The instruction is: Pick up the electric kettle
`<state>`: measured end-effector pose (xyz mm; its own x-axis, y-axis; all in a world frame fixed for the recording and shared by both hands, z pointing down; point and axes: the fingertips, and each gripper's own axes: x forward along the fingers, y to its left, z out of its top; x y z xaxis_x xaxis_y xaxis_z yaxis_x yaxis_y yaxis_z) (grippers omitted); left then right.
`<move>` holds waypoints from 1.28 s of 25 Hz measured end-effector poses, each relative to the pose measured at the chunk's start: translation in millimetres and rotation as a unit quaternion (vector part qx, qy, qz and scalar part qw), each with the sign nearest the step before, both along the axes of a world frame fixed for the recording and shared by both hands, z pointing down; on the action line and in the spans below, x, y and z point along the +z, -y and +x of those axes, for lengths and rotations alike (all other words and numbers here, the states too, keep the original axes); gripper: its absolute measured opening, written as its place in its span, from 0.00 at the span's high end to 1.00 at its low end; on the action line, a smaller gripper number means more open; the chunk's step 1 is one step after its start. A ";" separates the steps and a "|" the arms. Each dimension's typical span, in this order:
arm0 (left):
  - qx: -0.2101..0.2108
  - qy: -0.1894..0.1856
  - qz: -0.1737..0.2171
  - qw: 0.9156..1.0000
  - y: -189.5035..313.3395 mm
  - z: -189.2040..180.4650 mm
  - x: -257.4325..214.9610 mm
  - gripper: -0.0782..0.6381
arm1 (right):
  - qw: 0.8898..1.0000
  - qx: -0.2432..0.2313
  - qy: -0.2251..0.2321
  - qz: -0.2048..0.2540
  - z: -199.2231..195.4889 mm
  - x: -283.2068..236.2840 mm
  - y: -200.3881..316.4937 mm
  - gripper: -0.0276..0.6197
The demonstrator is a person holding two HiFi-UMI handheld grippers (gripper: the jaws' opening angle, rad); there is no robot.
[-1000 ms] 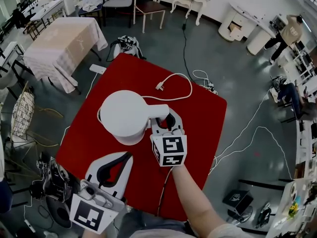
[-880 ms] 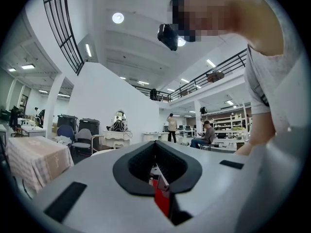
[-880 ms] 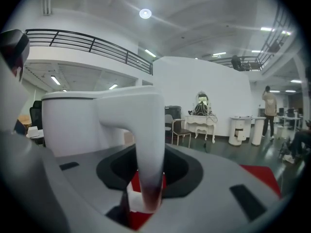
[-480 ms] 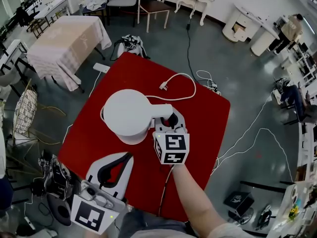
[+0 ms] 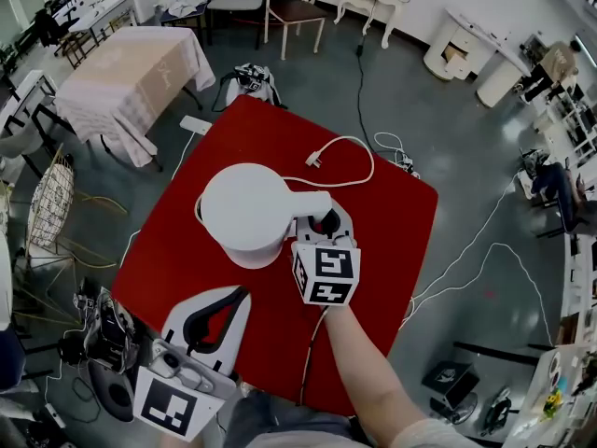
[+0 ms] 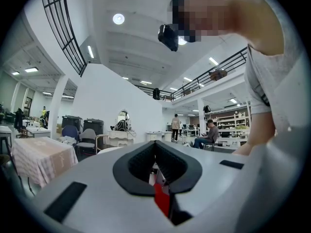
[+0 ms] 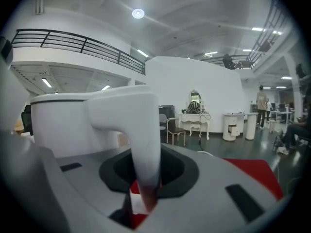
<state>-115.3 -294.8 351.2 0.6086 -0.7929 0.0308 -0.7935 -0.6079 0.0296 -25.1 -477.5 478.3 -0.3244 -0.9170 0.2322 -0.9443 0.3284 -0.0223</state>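
A white electric kettle (image 5: 247, 213) stands on the red table (image 5: 382, 222), its handle (image 5: 308, 203) pointing right. My right gripper (image 5: 322, 220) is at that handle, its jaws closing with the handle between them and the pads against it. In the right gripper view the handle (image 7: 143, 130) drops down between the jaws, with the kettle's body (image 7: 63, 125) at the left. The kettle's white cord and plug (image 5: 347, 161) lie on the cloth behind. My left gripper (image 5: 241, 294) hovers at the near left table edge, shut and empty (image 6: 156, 152).
A cloth-covered table (image 5: 131, 73) and chairs (image 5: 289, 7) stand beyond the red table. A bag (image 5: 247, 82) and a power strip (image 5: 194, 125) lie on the floor by its far corner. Cables trail at the right. Dark gear (image 5: 103, 339) sits at the near left.
My right gripper's jaws have drawn in around the kettle's handle. The kettle and my left gripper have kept their places; the head view has shifted slightly.
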 end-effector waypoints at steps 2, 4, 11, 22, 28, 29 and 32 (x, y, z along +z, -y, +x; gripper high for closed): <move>-0.001 0.003 -0.001 1.000 -1.1 -0.5 0.9 0.88 | 1.000 0.001 0.003 -0.003 0.1 0.6 -0.6 0.83; -0.001 0.004 -0.001 1.000 -1.9 -0.9 0.6 0.88 | 1.000 0.003 0.007 -0.007 0.7 1.0 -1.7 0.83; -0.005 0.005 0.002 1.000 -3.0 -5.5 -3.0 0.88 | 0.999 0.015 0.036 -0.022 2.0 -3.0 -5.6 0.82; -0.003 0.003 0.008 1.000 -10.0 -9.7 -5.9 0.88 | 0.998 0.021 0.055 -0.023 8.8 -18.3 -17.1 0.81; -0.001 0.003 0.019 1.000 -22.2 -12.3 -15.8 0.88 | 0.998 0.018 0.055 -0.010 14.7 -40.5 -36.4 0.81; -0.001 0.002 0.023 1.000 -24.0 -13.0 -18.4 0.88 | 0.998 0.018 0.053 -0.006 15.6 -45.2 -40.0 0.81; -0.001 -0.001 0.034 0.999 -31.7 -16.6 -28.3 0.88 | 0.998 0.019 0.055 0.002 19.2 -59.8 -53.7 0.81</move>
<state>-131.8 -263.2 322.9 0.6073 -0.7941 -0.0241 -0.7945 -0.6072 -0.0110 -6.0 -423.8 418.4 -0.3117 -0.9304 0.1928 -0.9483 0.2919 -0.1248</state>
